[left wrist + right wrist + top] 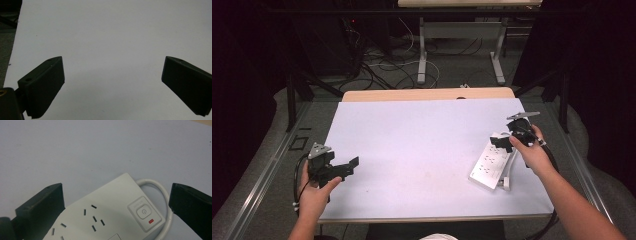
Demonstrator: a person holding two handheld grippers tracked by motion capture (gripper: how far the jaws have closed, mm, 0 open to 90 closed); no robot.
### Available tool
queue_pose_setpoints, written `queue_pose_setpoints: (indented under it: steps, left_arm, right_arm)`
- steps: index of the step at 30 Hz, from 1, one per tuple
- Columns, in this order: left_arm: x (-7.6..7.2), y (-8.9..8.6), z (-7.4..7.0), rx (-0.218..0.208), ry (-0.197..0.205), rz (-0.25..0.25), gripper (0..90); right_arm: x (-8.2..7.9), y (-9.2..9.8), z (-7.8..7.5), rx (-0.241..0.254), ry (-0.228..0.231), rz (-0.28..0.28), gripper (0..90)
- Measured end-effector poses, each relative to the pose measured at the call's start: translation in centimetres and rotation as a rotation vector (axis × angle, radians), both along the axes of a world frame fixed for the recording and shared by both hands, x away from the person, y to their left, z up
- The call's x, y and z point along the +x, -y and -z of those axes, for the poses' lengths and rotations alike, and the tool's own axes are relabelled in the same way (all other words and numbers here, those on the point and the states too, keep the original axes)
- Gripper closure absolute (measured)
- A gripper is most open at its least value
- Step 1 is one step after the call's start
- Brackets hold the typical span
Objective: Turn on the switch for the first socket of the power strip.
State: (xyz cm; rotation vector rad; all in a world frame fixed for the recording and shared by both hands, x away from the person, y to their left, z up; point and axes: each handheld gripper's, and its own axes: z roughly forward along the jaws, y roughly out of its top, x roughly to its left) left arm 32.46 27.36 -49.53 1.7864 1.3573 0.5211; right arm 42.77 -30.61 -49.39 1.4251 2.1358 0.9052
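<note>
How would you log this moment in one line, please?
right gripper: open over power strip | left gripper: open above table

Overhead faces forward-down; gripper cameras close above table (422, 145).

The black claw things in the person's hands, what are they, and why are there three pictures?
They are grabbing tools. The person holds a left hand-held gripper and a right hand-held gripper. One picture looks down from above the white table. The other two come from small cameras riding on each tool, looking out between its black jaws. On the table lies a white power strip with a button and a white cord. Both tools are open and hold nothing; the right one sits over the strip.
</note>
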Motion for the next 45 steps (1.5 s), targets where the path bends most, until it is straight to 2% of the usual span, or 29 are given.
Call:
queue_pose_setpoints:
  steps: [19,25,40,45]
  left_arm:
    - [0.0,0.0,-0.1,-0.003,0.005,-0.002,4.5]
    - [0.0,0.1,0.0,-0.008,0.003,0.000,4.4]
    - [0.1,0.4,-0.1,-0.022,0.007,0.026,0.3]
    - [0.1,0.4,0.0,-0.024,0.006,0.031,0.3]
  right_arm:
    - [-0.3,0.0,-0.3,0.003,0.015,-0.023,0.0]
    - [-0.7,-0.1,-0.8,0.011,0.041,-0.027,0.0]
    - [-2.7,-0.4,-2.1,0.032,0.116,-0.077,0.0]
    - [-3.6,-0.7,-2.5,0.057,0.129,-0.094,0.0]
